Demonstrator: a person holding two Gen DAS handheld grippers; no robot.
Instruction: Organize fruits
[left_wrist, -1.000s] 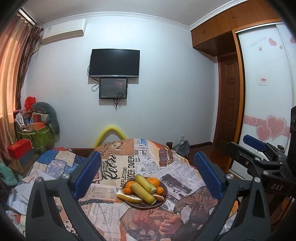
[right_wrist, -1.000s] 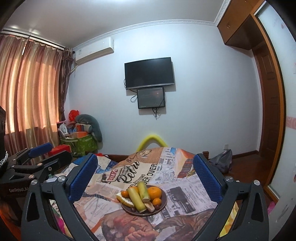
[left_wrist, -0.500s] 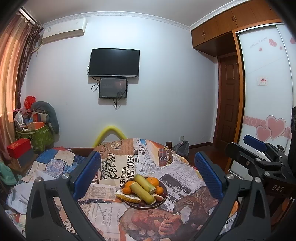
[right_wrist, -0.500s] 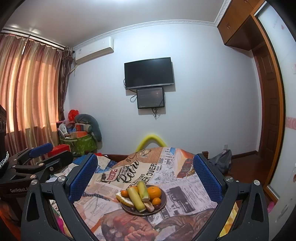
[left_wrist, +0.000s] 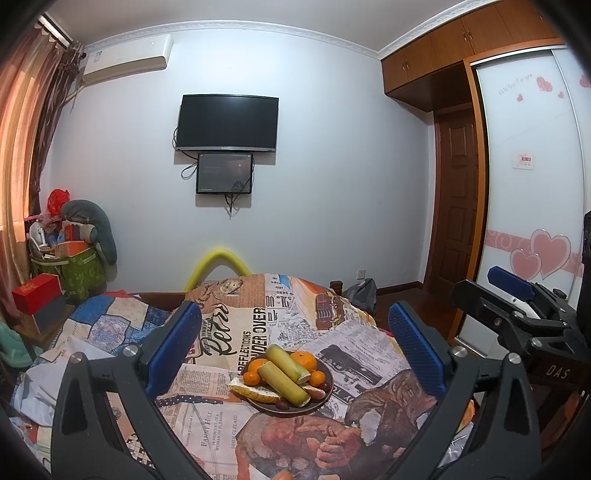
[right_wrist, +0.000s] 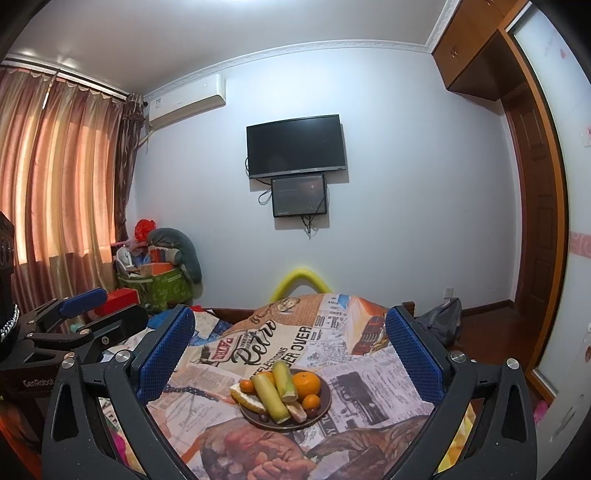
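Left gripper: the black left gripper with blue finger pads (left_wrist: 293, 345) is hovering above the cloth, jaws spread wide, grasping nothing.
Right gripper: the black right gripper with blue pads (right_wrist: 290, 349) is likewise hanging released and empty.
Fruit: 2 pale green cane sections (left_wrist: 283, 382), several oranges (left_wrist: 303, 361) and a yellow melon slice (left_wrist: 255, 392) are lying piled together.
Plate: the dark round plate (right_wrist: 327, 397) is holding the fruit, sitting between each gripper's fingers in both views.
Surface: the newspaper-print patchwork cloth (left_wrist: 236, 332) is lying under the plate.
Background: a black wall-mounted television (right_wrist: 296, 146) is hanging above a smaller screen.
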